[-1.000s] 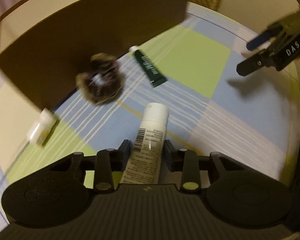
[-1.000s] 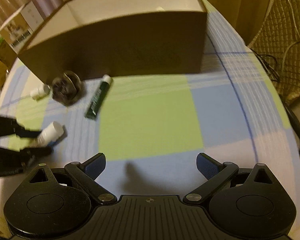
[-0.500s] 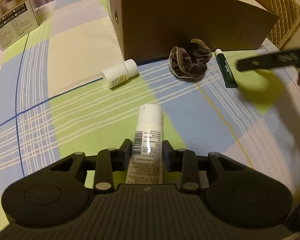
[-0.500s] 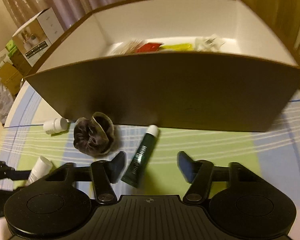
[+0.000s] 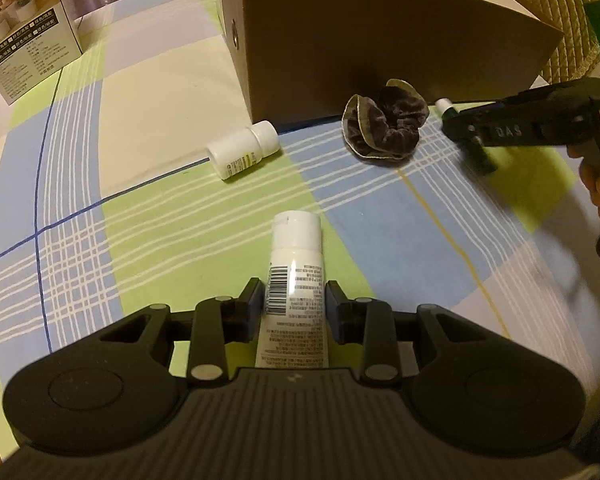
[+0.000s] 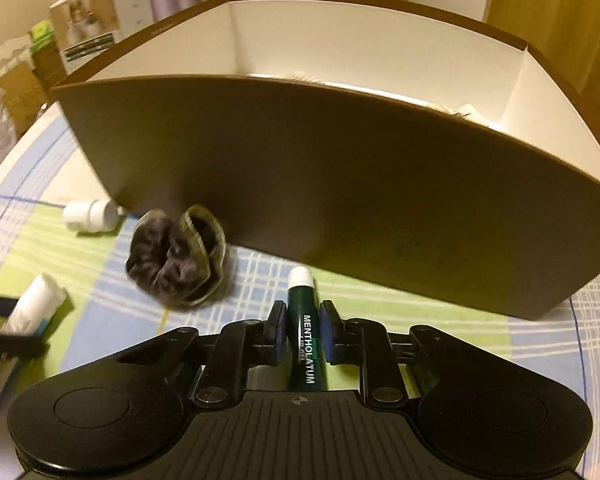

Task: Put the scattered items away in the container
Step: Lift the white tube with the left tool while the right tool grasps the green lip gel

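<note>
The left gripper (image 5: 294, 300) holds a white squeeze tube with a barcode label (image 5: 296, 268) between narrow jaws, ready to carry; the right gripper (image 6: 303, 330), whose jaws have just been closing, now pinches the dark green Mentholatum stick with a white cap (image 6: 305, 332); it lies just beside the brown open-topped cardboard box (image 6: 340, 184), its destination.

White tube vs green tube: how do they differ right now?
The white tube is fatter, with a barcode and fine print; the green tube is slim and dark, lettered MENTHOLATUM. The white tube sits in the left gripper; the green tube sits between the jaws of the right gripper, which have just been closing. Both have white caps pointing away from the grippers.
</note>
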`<state>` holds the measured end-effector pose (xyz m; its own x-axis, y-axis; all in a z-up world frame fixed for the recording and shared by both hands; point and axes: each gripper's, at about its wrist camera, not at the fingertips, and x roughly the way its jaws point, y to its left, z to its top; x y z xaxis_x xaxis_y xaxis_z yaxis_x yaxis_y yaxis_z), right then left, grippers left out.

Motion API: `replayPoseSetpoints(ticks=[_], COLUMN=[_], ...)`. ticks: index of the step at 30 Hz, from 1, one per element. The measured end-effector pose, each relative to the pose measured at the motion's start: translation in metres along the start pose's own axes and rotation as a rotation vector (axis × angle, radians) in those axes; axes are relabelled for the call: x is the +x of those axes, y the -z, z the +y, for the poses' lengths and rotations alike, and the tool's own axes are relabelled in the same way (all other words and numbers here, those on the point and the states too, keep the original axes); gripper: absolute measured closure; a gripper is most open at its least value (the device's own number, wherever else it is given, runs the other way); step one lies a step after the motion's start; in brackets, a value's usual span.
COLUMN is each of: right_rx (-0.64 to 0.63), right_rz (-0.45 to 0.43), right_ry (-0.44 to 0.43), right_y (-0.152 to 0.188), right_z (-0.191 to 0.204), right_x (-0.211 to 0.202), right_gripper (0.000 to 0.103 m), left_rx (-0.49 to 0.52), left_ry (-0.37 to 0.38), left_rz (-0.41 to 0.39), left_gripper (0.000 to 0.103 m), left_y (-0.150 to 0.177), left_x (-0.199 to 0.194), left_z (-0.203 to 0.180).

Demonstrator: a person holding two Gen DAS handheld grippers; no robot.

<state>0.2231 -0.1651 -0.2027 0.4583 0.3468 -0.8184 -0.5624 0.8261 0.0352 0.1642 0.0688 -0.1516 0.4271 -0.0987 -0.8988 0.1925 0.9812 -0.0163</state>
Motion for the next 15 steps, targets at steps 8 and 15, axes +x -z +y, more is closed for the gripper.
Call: replayPoseSetpoints(ticks=[8,15], right_rx=[-0.038,-0.008], right_rz=[0.030,0.050], right_ry=[-0.058,-0.079], right_y=[0.042,0.054], right_z=[-0.010,-0.007], right_x=[-0.034,-0.048], right_gripper=[0.083,0.082], left_rx=[0.005,-0.009], left_ry=[0.006,0.002], left_rz=[0.004,-0.001], left_gripper=[0.075,0.071], left_y=[0.007,0.015], left_x=[-0.004,-0.008], left_z=[-0.010,-0.025])
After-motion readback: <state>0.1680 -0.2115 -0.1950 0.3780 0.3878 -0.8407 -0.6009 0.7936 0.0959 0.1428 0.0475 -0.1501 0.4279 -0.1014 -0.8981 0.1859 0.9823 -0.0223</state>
